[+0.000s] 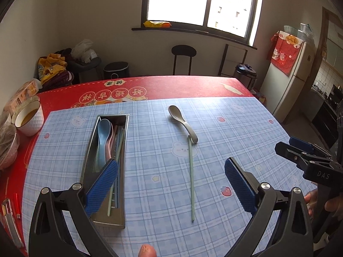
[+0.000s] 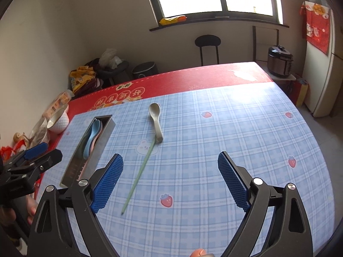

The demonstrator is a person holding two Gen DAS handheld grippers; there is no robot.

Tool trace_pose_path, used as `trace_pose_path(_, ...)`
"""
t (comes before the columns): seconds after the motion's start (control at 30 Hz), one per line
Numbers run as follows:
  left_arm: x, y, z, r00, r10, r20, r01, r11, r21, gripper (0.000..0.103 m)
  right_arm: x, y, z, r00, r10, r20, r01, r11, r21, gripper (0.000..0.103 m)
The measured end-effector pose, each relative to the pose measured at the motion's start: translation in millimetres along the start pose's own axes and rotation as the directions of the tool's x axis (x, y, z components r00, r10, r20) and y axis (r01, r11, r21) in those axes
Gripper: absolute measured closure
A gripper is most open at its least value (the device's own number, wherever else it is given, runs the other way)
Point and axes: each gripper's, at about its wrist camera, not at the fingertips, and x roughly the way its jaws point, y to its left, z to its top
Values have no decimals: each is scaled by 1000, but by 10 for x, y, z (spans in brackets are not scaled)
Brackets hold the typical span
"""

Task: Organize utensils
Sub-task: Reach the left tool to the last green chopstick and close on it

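Observation:
A steel utensil box (image 1: 125, 171) (image 2: 106, 137) lies on the blue plaid mat, holding blue and pink spoons (image 1: 103, 138) (image 2: 92, 138) and several chopsticks. To its right a metal spoon (image 1: 182, 123) (image 2: 156, 122) lies on the mat, with a single green chopstick (image 1: 190, 177) (image 2: 139, 175) running from its handle toward me. My left gripper (image 1: 171, 184) hovers open over the mat, its left pad above the box, nothing between its fingers. My right gripper (image 2: 170, 180) is also wide open and empty, the chopstick lying just inside its left pad.
A white bowl (image 1: 29, 117) (image 2: 59, 120), snack packets and a lighter (image 1: 17, 205) crowd the table's left side on the red cloth (image 1: 171, 85). A stool (image 1: 183, 57), rice cooker (image 2: 279, 61) and fridge (image 1: 293, 79) stand beyond the table.

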Motion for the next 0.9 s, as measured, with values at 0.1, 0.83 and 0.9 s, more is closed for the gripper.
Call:
trace_pose_path(0.1, 176, -122, -48, 1000, 9, -17, -8, 999, 44, 6, -37, -128, -67, 1000, -15, 20, 15, 1000, 5, 16)
trace_pose_path(0.83, 1923, -455, -199, 956, 10, -295, 28, 992, 123, 65, 64, -963, -431, 990, -127, -67, 137, 974, 179, 16)
trace_pose_path(0.9, 1974, -473, -196, 954, 12, -301, 28, 991, 128, 65, 75, -989, -435, 991, -114, -70, 125, 974, 188, 16)
